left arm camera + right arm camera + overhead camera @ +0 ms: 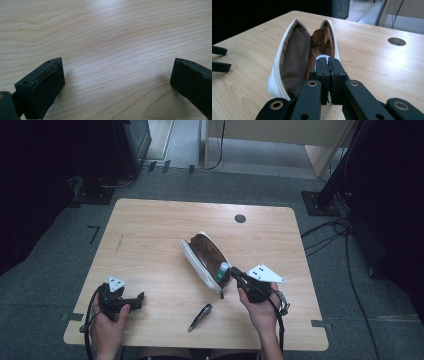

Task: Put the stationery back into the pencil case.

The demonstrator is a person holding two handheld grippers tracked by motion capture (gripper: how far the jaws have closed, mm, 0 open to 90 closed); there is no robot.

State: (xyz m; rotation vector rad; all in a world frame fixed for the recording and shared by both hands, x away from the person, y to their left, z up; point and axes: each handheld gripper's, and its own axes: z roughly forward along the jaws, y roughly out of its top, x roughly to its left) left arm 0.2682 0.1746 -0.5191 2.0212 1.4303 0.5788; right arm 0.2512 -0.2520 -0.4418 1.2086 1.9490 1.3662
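Note:
A white pencil case (192, 256) lies open in the middle of the wooden table (150, 230), its brown mesh lining (295, 58) facing up. A green marker with a white cap (223, 270) stands in the case's near end. My right gripper (236, 273) is at that end, jaws pressed together with nothing between them, and its tips (328, 61) sit just in front of the white cap (322, 56). My left gripper (139, 299) rests at the front left of the table, its jaws wide apart over bare wood (117, 80).
A dark pen (200, 316) lies near the table's front edge between the two hands. A round cable hole (240, 218) is at the back of the table. Black stands and cables are on the grey floor around it.

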